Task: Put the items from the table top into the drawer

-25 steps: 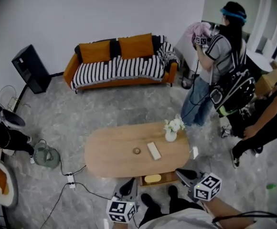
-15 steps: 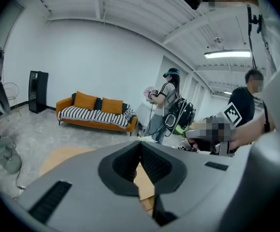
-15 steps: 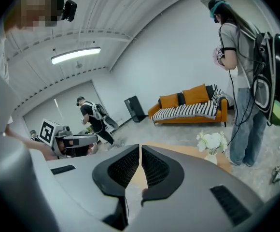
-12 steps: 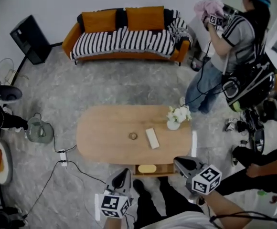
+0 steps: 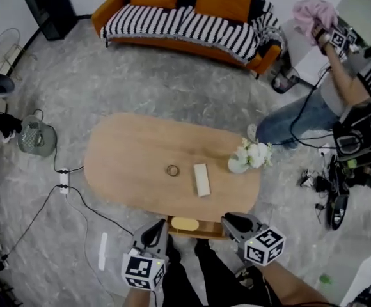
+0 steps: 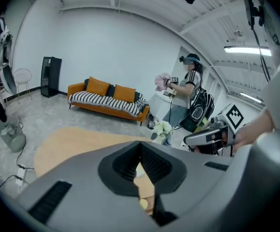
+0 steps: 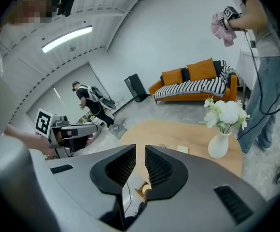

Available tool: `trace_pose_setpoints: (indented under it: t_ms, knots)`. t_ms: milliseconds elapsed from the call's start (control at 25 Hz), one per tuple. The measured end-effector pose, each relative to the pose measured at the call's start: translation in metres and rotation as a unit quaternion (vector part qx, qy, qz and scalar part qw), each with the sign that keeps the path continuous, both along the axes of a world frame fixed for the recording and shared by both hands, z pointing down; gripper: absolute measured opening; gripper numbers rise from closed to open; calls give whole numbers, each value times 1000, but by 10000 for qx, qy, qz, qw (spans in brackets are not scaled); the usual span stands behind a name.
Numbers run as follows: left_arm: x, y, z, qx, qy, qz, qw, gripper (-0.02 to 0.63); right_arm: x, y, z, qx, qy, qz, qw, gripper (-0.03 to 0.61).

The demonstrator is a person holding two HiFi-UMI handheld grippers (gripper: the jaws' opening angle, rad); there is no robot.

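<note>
Now, sofa (image 5: pixel 192 24): cropped by the top edge, and higher in the head view than a second ago.
Table (image 5: pixel 128 165): whole, filling more of the view than before.
Drawer (image 5: pixel 210 229): open under the table's near edge, partly hidden by it.
Left gripper (image 6: pixel 140 145): jaws pressed together, empty.
Right gripper (image 7: pixel 140 149): jaws just opening to a slit, nothing between them.
Vase (image 5: pixel 236 165): at the tabletop's right end.
White block (image 5: pixel 201 180): mid-table beside the ring (image 5: pixel 173 169); what it is I cannot tell.
Yellow item (image 5: pixel 185 224): in the drawer.

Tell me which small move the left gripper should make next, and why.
Probably open the left gripper and bring it forward over the small ring: its jaws are together and empty, the ring lies on the table just ahead, and the drawer is already open.
</note>
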State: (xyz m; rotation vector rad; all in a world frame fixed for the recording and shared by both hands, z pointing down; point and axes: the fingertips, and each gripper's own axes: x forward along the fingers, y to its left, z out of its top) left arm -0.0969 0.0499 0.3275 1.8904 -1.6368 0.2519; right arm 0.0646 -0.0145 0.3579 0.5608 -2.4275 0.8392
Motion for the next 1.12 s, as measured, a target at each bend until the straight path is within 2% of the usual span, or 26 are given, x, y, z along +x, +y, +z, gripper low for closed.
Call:
trace_pose_setpoints:
  t_ms: [320, 480, 960, 1120]
  knots:
    - [-14, -11, 67, -322, 104, -104, 9994, 2, -19, -21, 93, -304, 466, -29, 9984, 101]
    - [-24, -15, 109, -249, 37, -164, 9995, 2, -29, -30, 142, -424, 687, 74, 9967, 103]
    - [-32, -35, 193, -457, 109, -58, 9989, 2, -41, -41, 236, -625, 1161, 8, 9913, 127]
    - [-30, -38, 219, -500, 70, 15, 9987, 2, -37, -47, 275, -662, 1533, 29, 9860, 144]
